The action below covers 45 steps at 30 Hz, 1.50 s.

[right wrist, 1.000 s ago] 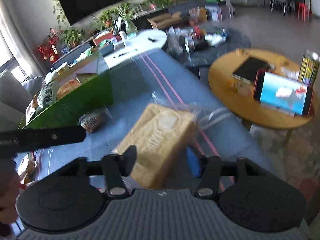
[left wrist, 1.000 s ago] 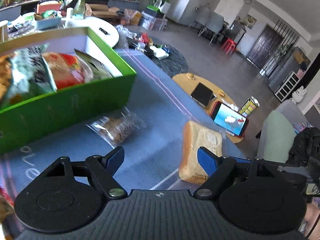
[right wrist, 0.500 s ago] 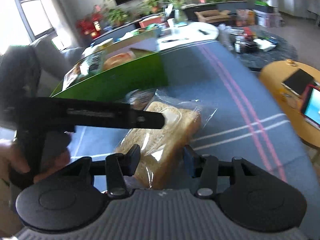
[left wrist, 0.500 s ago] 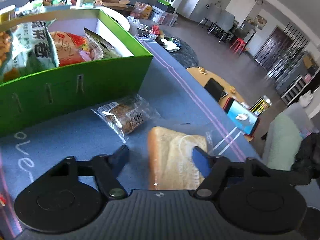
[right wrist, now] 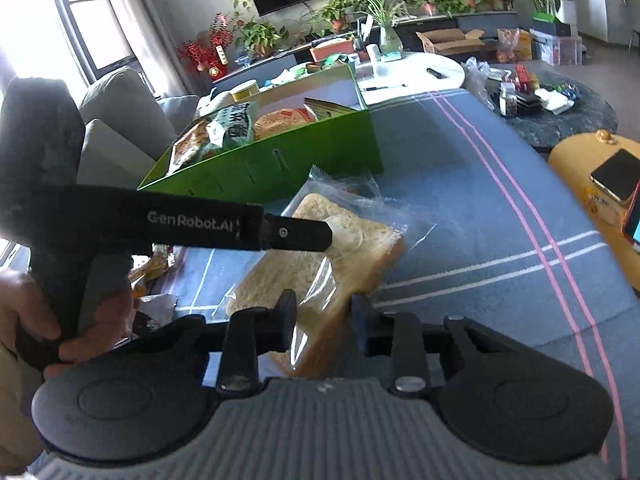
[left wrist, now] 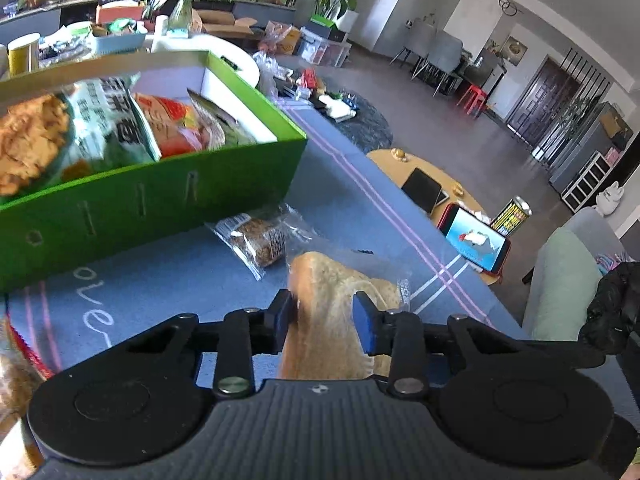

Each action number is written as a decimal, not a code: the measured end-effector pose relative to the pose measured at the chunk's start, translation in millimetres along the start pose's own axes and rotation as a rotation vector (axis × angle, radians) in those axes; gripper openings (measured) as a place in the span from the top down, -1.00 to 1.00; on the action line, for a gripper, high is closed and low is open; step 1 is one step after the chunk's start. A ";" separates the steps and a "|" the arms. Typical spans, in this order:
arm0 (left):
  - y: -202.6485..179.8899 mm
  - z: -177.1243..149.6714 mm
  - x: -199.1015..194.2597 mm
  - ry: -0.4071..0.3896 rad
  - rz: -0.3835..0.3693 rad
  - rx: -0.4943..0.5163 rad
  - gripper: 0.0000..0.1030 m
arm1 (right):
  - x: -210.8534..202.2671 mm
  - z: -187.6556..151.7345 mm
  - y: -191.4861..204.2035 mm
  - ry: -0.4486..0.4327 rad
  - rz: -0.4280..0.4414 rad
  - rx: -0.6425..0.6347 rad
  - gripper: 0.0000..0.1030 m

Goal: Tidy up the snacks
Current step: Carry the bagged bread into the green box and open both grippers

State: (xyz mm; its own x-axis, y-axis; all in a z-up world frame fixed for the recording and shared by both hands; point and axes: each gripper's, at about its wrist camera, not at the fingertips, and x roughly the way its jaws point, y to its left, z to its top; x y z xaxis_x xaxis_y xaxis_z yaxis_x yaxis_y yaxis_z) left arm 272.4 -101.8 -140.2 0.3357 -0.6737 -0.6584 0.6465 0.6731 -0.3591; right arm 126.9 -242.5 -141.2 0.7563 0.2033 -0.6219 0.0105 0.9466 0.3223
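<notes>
Clear-wrapped loaf: a tan block of sliced bread in a crinkly clear plastic bag (left wrist: 332, 304) lies on the blue striped tablecloth (left wrist: 168, 276), just near of the green cardboard box of snack packets (left wrist: 160, 196).
Feel: judged light, soft, easily crushed; the film looks slippery.
Left gripper (left wrist: 324, 314): jaws closing around the near end of the loaf, the left pad at the crust, the right a hair off.
Right gripper (right wrist: 322, 318): jaws closing astride the loaf's corner, pads not yet touching.
Where to hold: across the firm crust sides, gently, not by loose film.
Neighbour: small dark cake in clear wrap (left wrist: 260, 238), just beyond the loaf.
</notes>
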 end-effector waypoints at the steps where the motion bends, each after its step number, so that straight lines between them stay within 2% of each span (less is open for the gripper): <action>1: -0.4 0.7 -3.1 -0.008 0.001 0.004 0.41 | -1.1 0.3 0.9 -0.004 0.004 0.006 -0.66; 11: 4.4 7.8 -31.0 -0.109 0.009 -0.011 0.51 | -7.2 11.5 16.3 -0.058 0.018 -0.030 -0.60; 24: 17.0 24.1 -56.0 -0.195 0.028 -0.045 0.52 | -5.3 31.5 32.6 -0.125 0.043 -0.061 -0.56; 33: 28.3 34.7 -63.8 -0.220 0.047 -0.065 0.52 | 4.0 42.2 37.1 -0.146 0.064 -0.048 -0.55; 45: 47.4 55.2 -68.8 -0.272 0.069 -0.111 0.52 | 17.5 68.0 47.8 -0.178 0.061 -0.105 -0.55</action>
State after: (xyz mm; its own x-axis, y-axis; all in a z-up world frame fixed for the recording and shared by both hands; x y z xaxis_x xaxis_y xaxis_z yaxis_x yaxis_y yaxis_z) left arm 317.8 -40.4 -75.5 0.5571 -0.6718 -0.4881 0.5421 0.7395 -0.3991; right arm 185.1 -210.8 -88.2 0.8573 0.2221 -0.4644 -0.0999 0.9568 0.2732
